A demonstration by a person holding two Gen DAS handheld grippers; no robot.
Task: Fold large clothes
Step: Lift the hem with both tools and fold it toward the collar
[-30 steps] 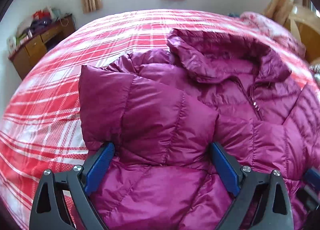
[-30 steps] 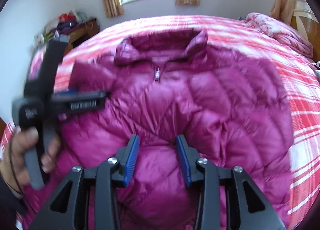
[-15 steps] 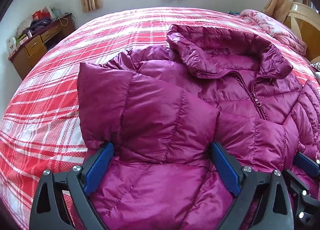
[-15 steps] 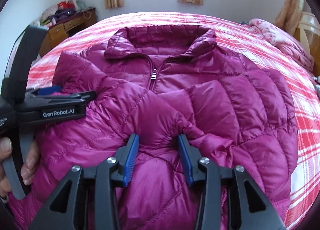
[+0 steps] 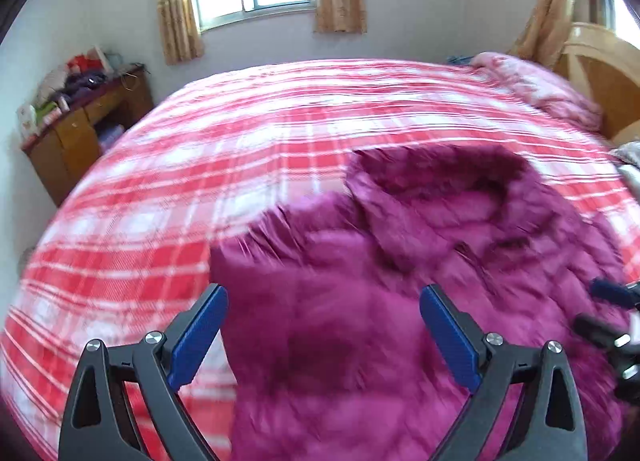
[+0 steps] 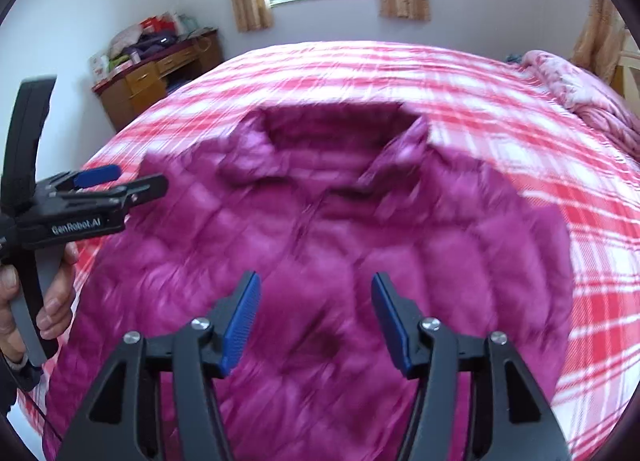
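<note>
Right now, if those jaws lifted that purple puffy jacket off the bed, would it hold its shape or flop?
The jacket would probably flop: its sleeves already lie folded limply across its front. The quilted puffy panels suggest it is light for its bulk. Its shiny fabric may slip from a shallow pinch.

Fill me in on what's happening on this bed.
A person with a handheld gripper in each hand is folding a magenta puffer jacket spread on the red plaid bed. The left gripper and the right gripper are both open above the jacket, gripping nothing. The frames are motion-blurred, so finer detail of the fold is unclear.
</note>
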